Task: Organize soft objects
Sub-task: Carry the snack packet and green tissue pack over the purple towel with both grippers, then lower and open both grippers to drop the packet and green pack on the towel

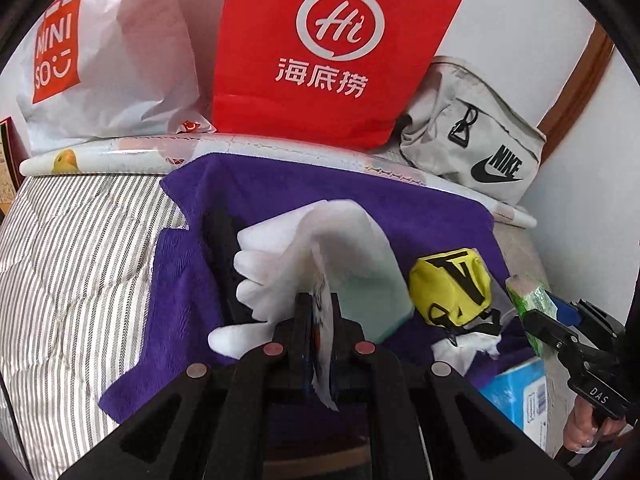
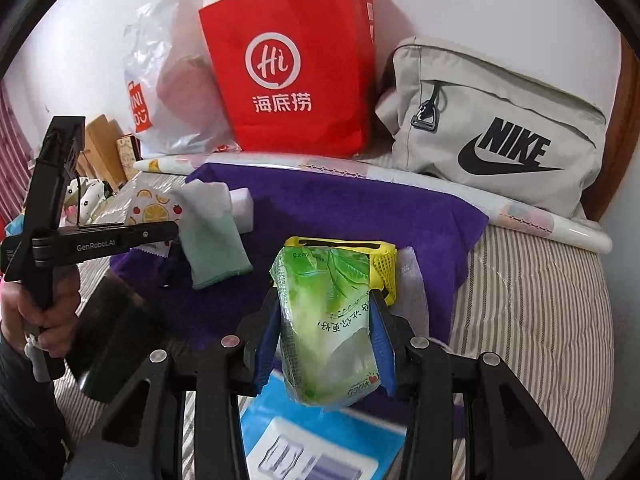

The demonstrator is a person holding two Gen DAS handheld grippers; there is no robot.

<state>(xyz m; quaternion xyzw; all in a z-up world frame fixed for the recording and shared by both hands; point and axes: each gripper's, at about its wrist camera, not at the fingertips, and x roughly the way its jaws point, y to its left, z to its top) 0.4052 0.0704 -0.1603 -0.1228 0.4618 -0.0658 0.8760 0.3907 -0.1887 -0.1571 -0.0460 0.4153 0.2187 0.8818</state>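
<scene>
A purple towel point(image 1: 328, 196) point(image 2: 344, 212) lies on the striped bed. My left gripper point(image 1: 316, 320) is shut on a thin fruit-print packet point(image 1: 323, 316), also in the right wrist view point(image 2: 154, 204), just above a white and mint sock point(image 1: 352, 248) point(image 2: 216, 240) and white foam pieces point(image 1: 260, 280). My right gripper point(image 2: 326, 332) is shut on a green tissue pack point(image 2: 328, 320) point(image 1: 528, 300), held above the towel's near right side. A yellow mesh pouch point(image 1: 448, 284) point(image 2: 384, 264) lies behind it, with white tissue point(image 1: 464, 348) beside it.
A red Haidilao bag point(image 1: 332, 48) point(image 2: 292, 68), a white Miniso bag point(image 1: 108, 52) point(image 2: 168, 92) and a grey Nike bag point(image 1: 472, 140) point(image 2: 496, 128) stand against the wall. A rolled printed mat point(image 1: 280, 148) lies before them. A blue box point(image 1: 516, 392) point(image 2: 320, 440) sits near me.
</scene>
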